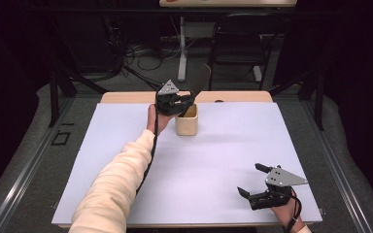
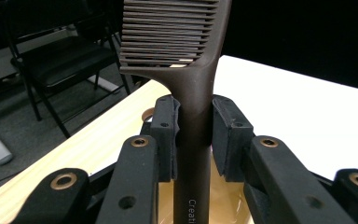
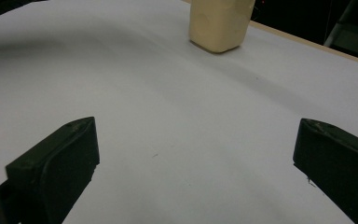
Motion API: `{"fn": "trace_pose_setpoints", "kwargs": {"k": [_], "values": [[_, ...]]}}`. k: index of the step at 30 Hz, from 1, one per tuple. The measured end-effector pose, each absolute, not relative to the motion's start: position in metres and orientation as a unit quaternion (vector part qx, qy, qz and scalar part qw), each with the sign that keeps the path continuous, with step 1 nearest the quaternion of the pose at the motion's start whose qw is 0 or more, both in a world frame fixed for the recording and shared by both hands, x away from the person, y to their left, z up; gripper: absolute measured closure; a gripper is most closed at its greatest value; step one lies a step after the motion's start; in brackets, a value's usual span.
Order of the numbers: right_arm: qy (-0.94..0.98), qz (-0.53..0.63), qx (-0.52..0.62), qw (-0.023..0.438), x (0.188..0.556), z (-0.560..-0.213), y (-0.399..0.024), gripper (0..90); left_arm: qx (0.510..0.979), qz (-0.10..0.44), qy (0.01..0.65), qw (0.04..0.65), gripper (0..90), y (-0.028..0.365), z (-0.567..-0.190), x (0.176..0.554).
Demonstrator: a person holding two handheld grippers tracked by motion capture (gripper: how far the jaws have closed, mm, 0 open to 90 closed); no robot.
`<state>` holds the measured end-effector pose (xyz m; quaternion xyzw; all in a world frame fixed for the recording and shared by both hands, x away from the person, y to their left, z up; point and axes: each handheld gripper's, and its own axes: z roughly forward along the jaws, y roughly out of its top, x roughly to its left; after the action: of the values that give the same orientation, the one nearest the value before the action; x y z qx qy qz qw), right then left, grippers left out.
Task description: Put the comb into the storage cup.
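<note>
A dark brown comb (image 1: 201, 78) (image 2: 175, 32) stands nearly upright, teeth at the top. My left gripper (image 1: 186, 100) (image 2: 194, 125) is shut on its handle, one pad pressing on each side. Directly below it is a beige cup (image 1: 187, 122) (image 3: 220, 21), near the far middle of the table. The handle's lower end reaches down into the cup's opening (image 2: 226, 196); whether it touches the cup I cannot tell. My right gripper (image 1: 249, 179) (image 3: 196, 149) rests low at the near right, jaws open wide, with bare white sheet between them.
A white sheet (image 1: 213, 165) covers most of the wooden table (image 1: 126, 97), whose bare strip shows at the far edge. Beyond the table stand a black folding chair (image 1: 238, 43) and a white desk leg (image 1: 181, 48), with cables on the floor.
</note>
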<state>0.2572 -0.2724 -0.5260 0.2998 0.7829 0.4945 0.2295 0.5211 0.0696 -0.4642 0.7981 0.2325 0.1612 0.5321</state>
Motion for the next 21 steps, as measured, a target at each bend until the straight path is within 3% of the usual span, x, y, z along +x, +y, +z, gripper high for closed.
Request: {"fn": "trace_pose_setpoints", "kwargs": {"k": [21], "values": [[0.784, 0.493, 0.3, 0.23, 0.2575, -0.5263, -0.2723, 0.0, 0.811, 0.155, 0.223, 0.519, 72.4, 0.0651, -0.4684, 0.5201]]}}
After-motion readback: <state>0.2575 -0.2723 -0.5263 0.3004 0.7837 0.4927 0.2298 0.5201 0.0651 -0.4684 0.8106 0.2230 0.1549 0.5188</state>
